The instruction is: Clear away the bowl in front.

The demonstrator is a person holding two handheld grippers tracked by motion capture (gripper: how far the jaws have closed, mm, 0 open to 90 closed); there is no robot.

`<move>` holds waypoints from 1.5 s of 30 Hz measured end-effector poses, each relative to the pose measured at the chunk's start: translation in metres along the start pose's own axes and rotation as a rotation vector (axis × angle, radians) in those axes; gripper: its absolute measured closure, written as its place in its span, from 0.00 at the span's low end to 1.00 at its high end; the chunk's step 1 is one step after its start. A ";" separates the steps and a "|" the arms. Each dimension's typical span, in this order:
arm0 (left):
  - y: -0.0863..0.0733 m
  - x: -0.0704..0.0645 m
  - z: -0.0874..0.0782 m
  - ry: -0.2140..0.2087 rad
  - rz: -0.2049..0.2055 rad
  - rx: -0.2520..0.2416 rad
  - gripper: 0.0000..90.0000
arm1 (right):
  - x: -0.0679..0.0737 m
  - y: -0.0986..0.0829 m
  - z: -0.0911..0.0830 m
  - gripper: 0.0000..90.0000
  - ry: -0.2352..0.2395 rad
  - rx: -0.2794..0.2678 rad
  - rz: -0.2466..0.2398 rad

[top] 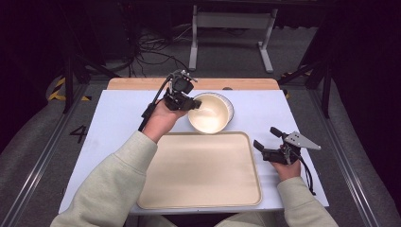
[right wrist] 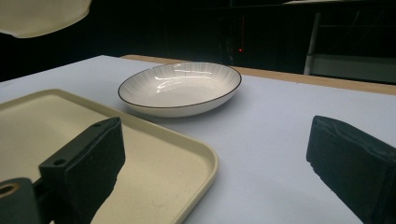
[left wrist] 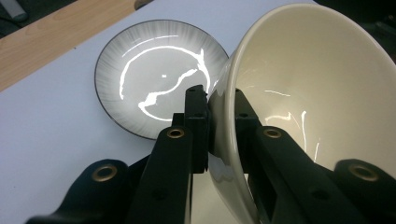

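Observation:
A cream bowl hangs tilted above the table, and my left gripper is shut on its rim. In the left gripper view the jaws pinch the bowl's wall, one inside and one outside, at the gripper's tips. Below the bowl a shallow white plate with a dark rim rests on the table. The high view has a sliver of this plate past the bowl. My right gripper is open and holds nothing, right of the beige tray. Its view has the plate ahead.
The beige tray lies bare on the white table near the front edge. A wooden strip runs along the table's far edge. The lifted bowl's underside is at the right gripper view's top left.

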State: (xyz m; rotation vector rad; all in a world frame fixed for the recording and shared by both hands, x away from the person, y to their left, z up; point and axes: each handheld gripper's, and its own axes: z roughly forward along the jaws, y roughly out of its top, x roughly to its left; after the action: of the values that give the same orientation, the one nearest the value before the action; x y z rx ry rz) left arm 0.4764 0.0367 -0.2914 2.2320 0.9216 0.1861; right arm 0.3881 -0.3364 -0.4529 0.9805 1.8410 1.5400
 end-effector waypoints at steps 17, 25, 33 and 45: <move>-0.012 -0.012 -0.012 -0.063 0.078 0.061 0.92 | 0.000 0.000 0.000 0.05 0.005 0.000 0.002; -0.019 -0.015 -0.009 -0.090 0.120 0.107 0.92 | 0.000 0.000 0.000 0.05 0.005 -0.001 0.003; -0.028 -0.017 -0.001 -0.111 0.133 0.154 0.92 | 0.000 0.000 0.000 0.05 0.006 0.000 0.005; -0.042 -0.019 0.015 -0.128 0.160 0.203 0.92 | 0.000 0.000 0.000 0.05 0.005 0.001 0.008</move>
State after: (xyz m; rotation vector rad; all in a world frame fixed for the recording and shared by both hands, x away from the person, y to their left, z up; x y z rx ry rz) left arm 0.4436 0.0367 -0.3279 2.4752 0.7203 0.0218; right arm 0.3884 -0.3363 -0.4532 0.9861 1.8437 1.5483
